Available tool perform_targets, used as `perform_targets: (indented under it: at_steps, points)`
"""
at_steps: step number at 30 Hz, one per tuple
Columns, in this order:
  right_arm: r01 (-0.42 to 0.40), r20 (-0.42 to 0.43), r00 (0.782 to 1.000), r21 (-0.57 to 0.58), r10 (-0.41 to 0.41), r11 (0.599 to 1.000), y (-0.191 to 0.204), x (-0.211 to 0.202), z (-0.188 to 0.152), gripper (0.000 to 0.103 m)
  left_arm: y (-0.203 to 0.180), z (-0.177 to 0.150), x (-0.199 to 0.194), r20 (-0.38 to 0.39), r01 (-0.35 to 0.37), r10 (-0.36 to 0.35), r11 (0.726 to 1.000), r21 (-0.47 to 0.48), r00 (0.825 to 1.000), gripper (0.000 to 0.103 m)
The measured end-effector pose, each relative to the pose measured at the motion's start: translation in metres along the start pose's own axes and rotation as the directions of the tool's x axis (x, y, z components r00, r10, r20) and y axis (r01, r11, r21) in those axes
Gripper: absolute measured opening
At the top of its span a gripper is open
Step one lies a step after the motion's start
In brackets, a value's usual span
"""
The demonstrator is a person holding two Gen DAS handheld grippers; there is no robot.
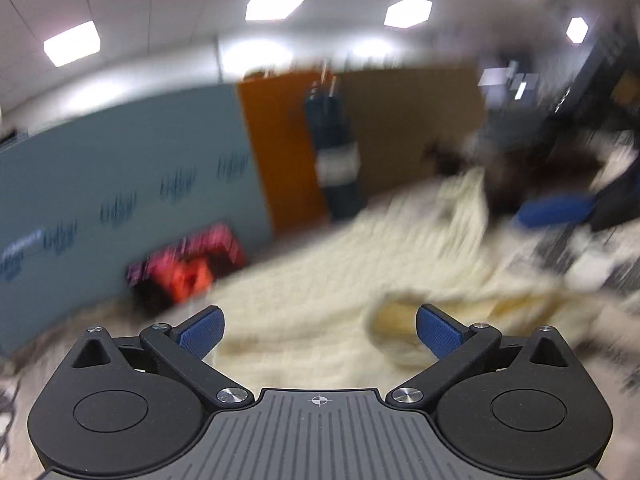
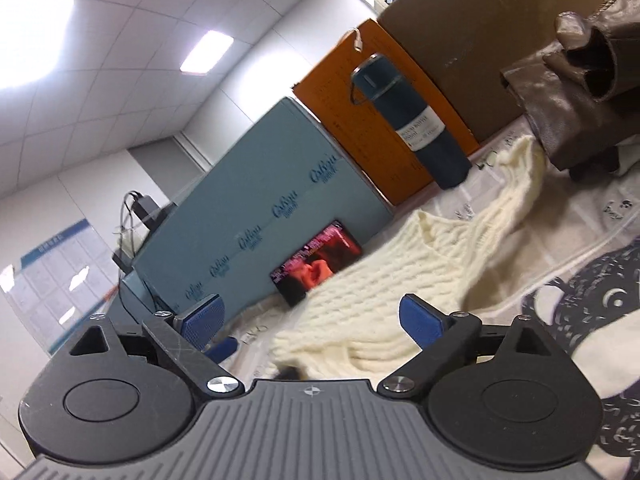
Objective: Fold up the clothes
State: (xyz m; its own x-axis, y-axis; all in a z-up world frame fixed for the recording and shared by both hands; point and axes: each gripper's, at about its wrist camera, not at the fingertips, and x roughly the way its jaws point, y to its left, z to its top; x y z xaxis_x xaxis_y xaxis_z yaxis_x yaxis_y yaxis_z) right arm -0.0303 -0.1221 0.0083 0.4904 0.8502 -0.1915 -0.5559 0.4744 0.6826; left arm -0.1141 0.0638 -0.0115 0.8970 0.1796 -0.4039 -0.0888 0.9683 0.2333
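Observation:
A cream cable-knit sweater (image 2: 404, 276) lies spread on the table, one sleeve stretching toward the far right. It also shows, blurred by motion, in the left wrist view (image 1: 332, 280). My left gripper (image 1: 319, 330) is open and empty just above the sweater's near part. My right gripper (image 2: 310, 320) is open and empty, tilted, over the sweater's near edge. A brown leather jacket (image 2: 580, 84) lies heaped at the far right, over the sleeve's end.
A dark blue flask (image 2: 416, 120) stands at the back before orange (image 2: 360, 92) and brown (image 2: 480, 40) boxes. A teal box (image 2: 256, 216) with a lit phone (image 2: 316, 264) leaning on it stands at the left. A black-and-white patterned garment (image 2: 592, 320) lies at the right.

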Motion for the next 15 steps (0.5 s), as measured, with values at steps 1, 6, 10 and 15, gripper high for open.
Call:
perform_targets:
  at_steps: [1,6,10,15]
  points:
    - [0.023,0.007,1.000,0.006,-0.023,1.000,-0.004,-0.001,0.001,0.095,0.001,-0.002,0.008,-0.050,-0.012,0.011,1.000,-0.005,0.999,0.103]
    - [0.218,0.067,0.972,0.090,-0.225,0.972,-0.039,0.002,0.031,0.095,0.015,-0.006,0.008,-0.066,-0.004,-0.001,0.997,-0.082,0.998,0.103]
    - [0.306,0.039,0.947,0.182,-0.318,0.935,-0.078,0.024,0.062,0.092,0.009,-0.007,0.002,-0.052,-0.017,0.014,0.998,-0.054,0.999,0.103]
    - [0.391,0.037,0.913,0.208,-0.406,0.897,-0.111,0.053,0.076,0.074,0.010,-0.005,0.003,-0.054,-0.009,0.006,0.998,-0.062,0.999,0.103]
